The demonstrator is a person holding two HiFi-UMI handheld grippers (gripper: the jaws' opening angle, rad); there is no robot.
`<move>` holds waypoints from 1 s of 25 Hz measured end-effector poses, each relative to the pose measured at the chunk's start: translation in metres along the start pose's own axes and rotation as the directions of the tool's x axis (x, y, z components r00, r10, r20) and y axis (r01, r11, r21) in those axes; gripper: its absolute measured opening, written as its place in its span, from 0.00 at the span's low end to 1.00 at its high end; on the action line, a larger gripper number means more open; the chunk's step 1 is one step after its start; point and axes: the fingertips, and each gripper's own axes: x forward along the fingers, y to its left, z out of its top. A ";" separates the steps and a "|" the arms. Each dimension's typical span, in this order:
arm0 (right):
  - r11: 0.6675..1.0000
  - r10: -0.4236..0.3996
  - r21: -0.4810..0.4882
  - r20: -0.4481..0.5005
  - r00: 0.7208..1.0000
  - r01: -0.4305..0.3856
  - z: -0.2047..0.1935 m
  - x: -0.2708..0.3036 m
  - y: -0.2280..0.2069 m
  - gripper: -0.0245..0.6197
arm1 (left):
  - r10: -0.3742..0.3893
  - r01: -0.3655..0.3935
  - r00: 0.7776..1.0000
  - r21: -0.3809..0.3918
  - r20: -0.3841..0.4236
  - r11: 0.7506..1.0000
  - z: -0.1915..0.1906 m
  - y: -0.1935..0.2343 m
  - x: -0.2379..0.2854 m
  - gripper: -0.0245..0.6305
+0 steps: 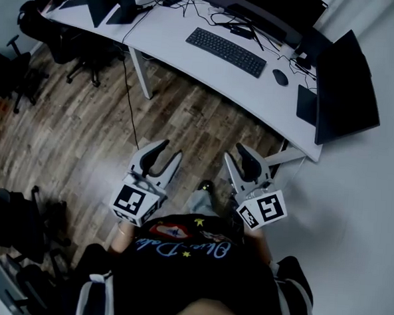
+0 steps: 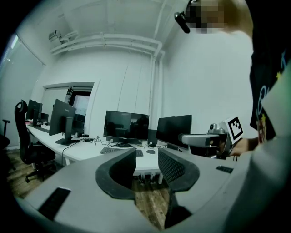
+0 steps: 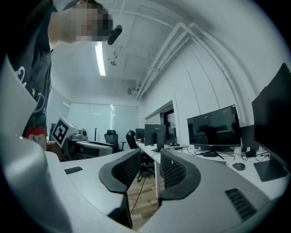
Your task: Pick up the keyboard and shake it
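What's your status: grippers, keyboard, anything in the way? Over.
Left gripper open, empty. Right gripper open, empty. Keyboard flat on desk, untouched. Mouse beside it, apart.

A long white desk [image 1: 177,46] stands on wood-plank floor [image 1: 85,133] beside white walls [image 2: 200,82].

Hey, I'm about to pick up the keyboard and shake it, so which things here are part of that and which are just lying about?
Part of the job:
- keyboard, lying on the desk
- left gripper and right gripper, both open and empty, not yet at the desk

Just lying about:
- mouse
- monitor
- cables
- office chair
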 end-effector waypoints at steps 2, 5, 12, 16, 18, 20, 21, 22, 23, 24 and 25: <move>1.000 0.009 0.001 -0.001 1.000 -0.009 0.001 0.009 -0.018 0.20 | 0.011 -0.011 1.000 0.001 -0.003 1.000 0.003 0.005 0.017 0.24; 1.000 0.022 0.003 -0.001 1.000 -0.022 0.002 0.022 -0.044 0.21 | 0.031 -0.031 0.999 0.000 -0.008 1.000 0.007 0.011 0.041 0.24; 0.999 0.048 0.021 -0.003 0.999 -0.048 0.002 0.043 -0.090 0.22 | 0.071 -0.072 0.997 -0.017 -0.028 0.997 0.013 0.024 0.082 0.24; 0.998 0.064 0.024 -0.002 0.998 -0.064 0.003 0.052 -0.114 0.22 | 0.089 -0.090 0.996 -0.020 -0.024 0.996 0.018 0.028 0.106 0.24; 0.997 0.068 0.023 0.001 0.998 -0.068 0.004 0.054 -0.127 0.22 | 0.096 -0.096 0.995 -0.023 -0.020 0.995 0.020 0.028 0.118 0.24; 0.997 0.071 0.025 0.003 0.997 -0.071 0.004 0.055 -0.140 0.23 | 0.102 -0.103 0.995 -0.027 -0.020 0.994 0.021 0.027 0.131 0.25; 0.997 0.073 0.025 0.004 0.997 -0.073 0.003 0.055 -0.145 0.23 | 0.106 -0.107 0.994 -0.027 -0.022 0.994 0.022 0.026 0.136 0.25; 0.997 0.076 0.027 0.004 0.997 -0.076 0.003 0.055 -0.150 0.23 | 0.111 -0.112 0.994 -0.025 -0.023 0.993 0.023 0.026 0.142 0.25; 0.996 0.080 0.030 0.005 0.997 -0.080 0.002 0.055 -0.155 0.23 | 0.116 -0.117 0.993 -0.024 -0.023 0.993 0.024 0.025 0.147 0.25; 0.996 0.084 0.036 0.005 0.996 -0.084 0.001 0.055 -0.159 0.23 | 0.119 -0.119 0.993 -0.023 -0.020 0.993 0.024 0.024 0.151 0.25; 0.995 0.088 0.046 0.006 0.996 -0.088 0.000 0.055 -0.163 0.23 | 0.120 -0.120 0.993 -0.023 -0.016 0.993 0.024 0.023 0.155 0.25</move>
